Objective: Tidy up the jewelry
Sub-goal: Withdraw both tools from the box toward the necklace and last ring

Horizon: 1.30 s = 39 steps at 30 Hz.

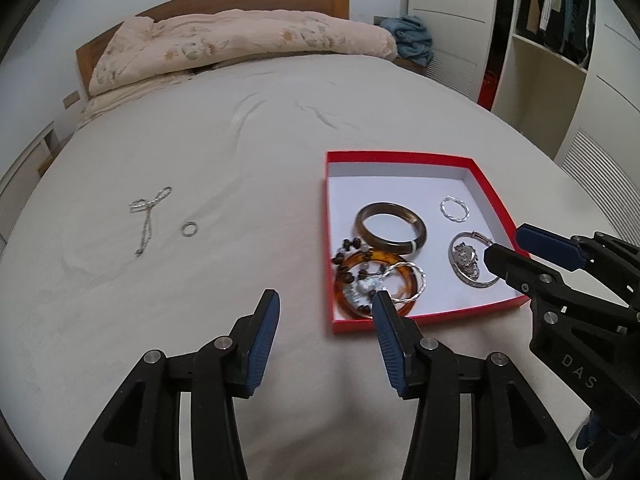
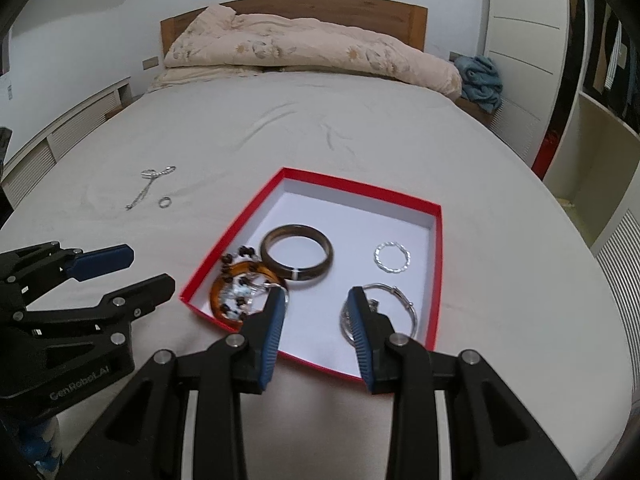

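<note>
Most of the jewelry already lies in the red box [image 2: 437, 264] on the bed [image 1: 248, 132]: a dark bangle [image 2: 296, 258], an amber bangle [image 2: 218, 294] tangled with a beaded bracelet [image 2: 236, 258], a twisted silver ring [image 2: 392, 256] and an ornate silver bangle [image 2: 404, 304]. Two pieces are left out on the sheet, well apart from the box: a silver chain [image 1: 149, 210] and, just beside it, a small ring [image 1: 189, 229]. The left gripper [image 1: 326, 304] and right gripper [image 2: 316, 300] both hang near the box's near edge, fingers spread and holding nothing. By my judgement, the task is well past halfway.
</note>
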Each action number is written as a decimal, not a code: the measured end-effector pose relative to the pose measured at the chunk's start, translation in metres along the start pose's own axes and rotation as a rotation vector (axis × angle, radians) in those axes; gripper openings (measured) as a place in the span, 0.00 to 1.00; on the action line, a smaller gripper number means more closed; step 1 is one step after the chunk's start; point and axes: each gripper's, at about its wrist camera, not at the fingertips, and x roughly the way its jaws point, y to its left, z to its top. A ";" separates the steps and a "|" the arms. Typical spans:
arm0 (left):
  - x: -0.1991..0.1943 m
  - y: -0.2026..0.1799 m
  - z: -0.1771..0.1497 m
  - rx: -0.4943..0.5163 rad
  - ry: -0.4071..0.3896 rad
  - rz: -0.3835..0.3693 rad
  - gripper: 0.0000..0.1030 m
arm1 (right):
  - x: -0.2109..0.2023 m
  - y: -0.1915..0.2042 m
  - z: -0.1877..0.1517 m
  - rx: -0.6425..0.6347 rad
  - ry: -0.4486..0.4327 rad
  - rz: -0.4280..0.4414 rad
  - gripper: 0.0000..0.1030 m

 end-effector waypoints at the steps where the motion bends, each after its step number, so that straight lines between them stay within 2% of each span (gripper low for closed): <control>1: -0.003 0.004 -0.001 -0.005 -0.002 0.004 0.47 | -0.002 0.004 0.002 -0.006 -0.002 0.002 0.30; 19: -0.068 0.075 -0.026 -0.114 -0.058 0.071 0.49 | -0.051 0.073 0.022 -0.120 -0.053 0.022 0.30; 26: -0.099 0.104 -0.037 -0.163 -0.102 0.080 0.50 | -0.071 0.102 0.029 -0.170 -0.072 0.036 0.30; 29: -0.110 0.118 -0.043 -0.179 -0.097 0.101 0.58 | -0.079 0.114 0.030 -0.192 -0.080 0.045 0.30; 39: -0.129 0.185 -0.072 -0.270 -0.078 0.189 0.58 | -0.087 0.131 0.038 -0.168 -0.095 0.106 0.30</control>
